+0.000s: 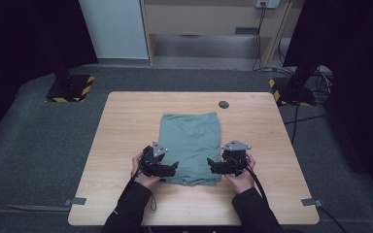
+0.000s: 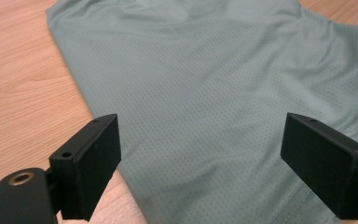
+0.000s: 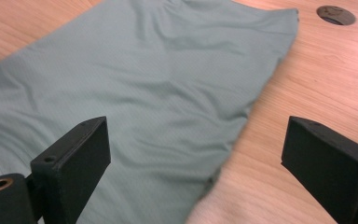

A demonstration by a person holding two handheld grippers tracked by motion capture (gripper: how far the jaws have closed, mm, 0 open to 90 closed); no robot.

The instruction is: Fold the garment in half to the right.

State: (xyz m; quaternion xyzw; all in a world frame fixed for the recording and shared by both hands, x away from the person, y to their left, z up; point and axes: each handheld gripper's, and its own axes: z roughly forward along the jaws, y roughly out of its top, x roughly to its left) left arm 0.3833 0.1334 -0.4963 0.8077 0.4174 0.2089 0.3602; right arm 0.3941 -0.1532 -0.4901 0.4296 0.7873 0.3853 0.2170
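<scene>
A folded green garment (image 1: 190,145) is seen lying flat on the desk (image 1: 126,126), between the 2 grippers. The left gripper (image 1: 171,168) is held at the garment's near left edge, its jaws spread wide with nothing pinched; cloth is seen beyond and beneath them. The right gripper (image 1: 212,166) is held at the near right edge, jaws likewise wide apart and gripping nothing, the cloth's edge running between them. A round grommet (image 3: 336,15) is set far ahead of the right gripper.
</scene>
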